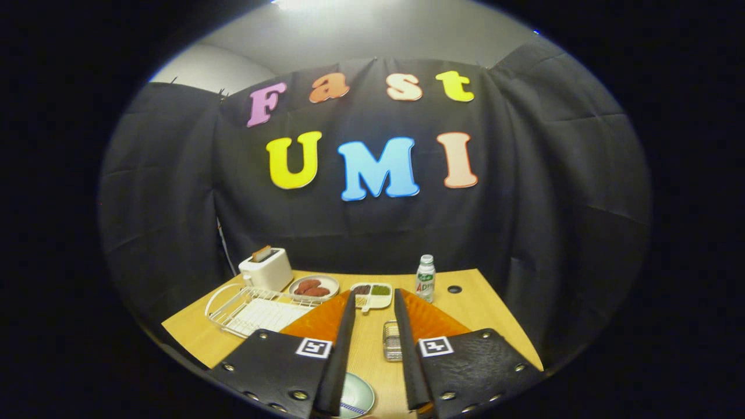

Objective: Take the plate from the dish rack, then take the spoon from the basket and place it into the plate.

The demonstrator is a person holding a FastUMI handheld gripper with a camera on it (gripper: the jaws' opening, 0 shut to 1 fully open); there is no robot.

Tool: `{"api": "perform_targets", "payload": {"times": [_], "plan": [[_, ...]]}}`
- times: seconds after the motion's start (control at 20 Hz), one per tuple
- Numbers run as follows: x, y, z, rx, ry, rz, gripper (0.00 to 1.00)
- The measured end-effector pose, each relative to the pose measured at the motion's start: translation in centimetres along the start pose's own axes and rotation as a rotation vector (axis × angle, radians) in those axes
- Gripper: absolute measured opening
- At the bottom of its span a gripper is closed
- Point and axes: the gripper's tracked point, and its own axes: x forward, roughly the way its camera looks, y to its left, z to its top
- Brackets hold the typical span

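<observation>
My gripper (375,294) is open, held above the wooden table (471,314) with nothing between its fingers. A pale green plate (356,397) lies flat on the table, low between the two fingers near their base. A small metal mesh basket (392,341) stands on the table just inside the right finger; what it holds is too small to make out. The white wire dish rack (256,311) sits to the left of the left finger and looks empty.
Beyond the fingertips stands a divided dish (372,295) with brown and green fillings. A white toaster (266,269) with a slice in it, a plate of sausages (314,286) and a small bottle (425,278) line the table's far side.
</observation>
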Motion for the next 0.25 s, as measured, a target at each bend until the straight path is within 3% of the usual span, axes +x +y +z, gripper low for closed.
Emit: {"api": "perform_targets", "payload": {"times": [0.1, 0.15, 0.25], "plan": [[-0.3, -1.3, 1.4, 0.004, -0.051, -0.031, 1.00], [-0.4, -1.8, 1.7, -0.003, -0.062, -0.041, 0.95], [-0.5, -2.6, 1.9, -0.025, -0.073, -0.059, 0.98]]}}
